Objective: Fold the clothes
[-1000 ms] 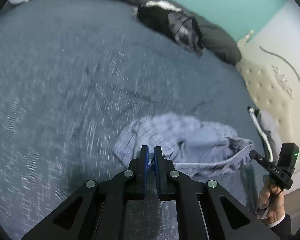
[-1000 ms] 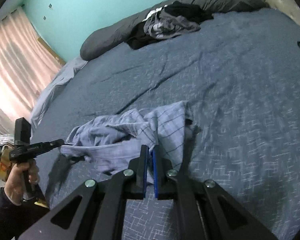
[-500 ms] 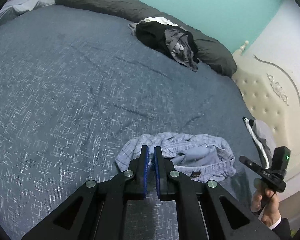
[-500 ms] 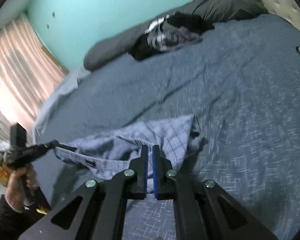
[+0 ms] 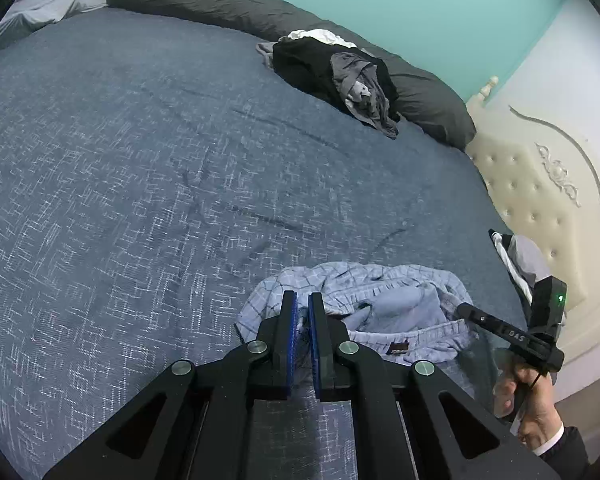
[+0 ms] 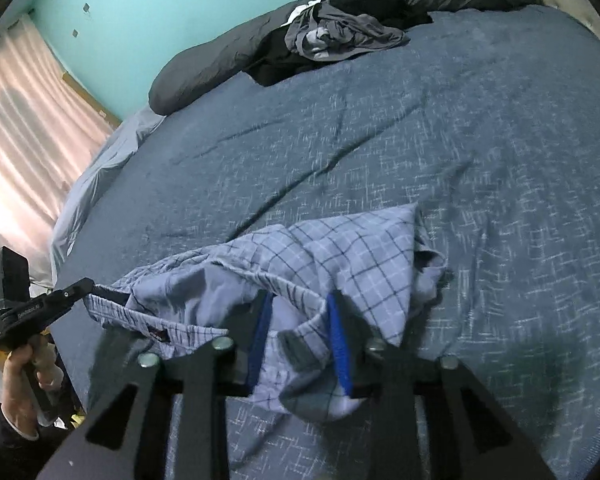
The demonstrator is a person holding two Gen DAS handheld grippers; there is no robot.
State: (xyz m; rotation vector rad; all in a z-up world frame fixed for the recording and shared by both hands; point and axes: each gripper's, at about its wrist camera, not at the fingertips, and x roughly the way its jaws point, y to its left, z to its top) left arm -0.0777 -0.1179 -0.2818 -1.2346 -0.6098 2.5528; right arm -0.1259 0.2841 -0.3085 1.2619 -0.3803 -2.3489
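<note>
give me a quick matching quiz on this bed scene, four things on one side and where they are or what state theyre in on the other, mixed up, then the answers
Things:
1. left tongs
2. right tongs
3. blue checked shorts
4. pile of dark clothes

Place or state:
A. heaped at the far side of the bed against the long dark grey pillow
B. open, with cloth lying between the fingers
C. crumpled on the blue bedspread at the near edge
D. shut on the hem of the garment

Pairs: 1-D, 2-B, 3-C, 4-A
</note>
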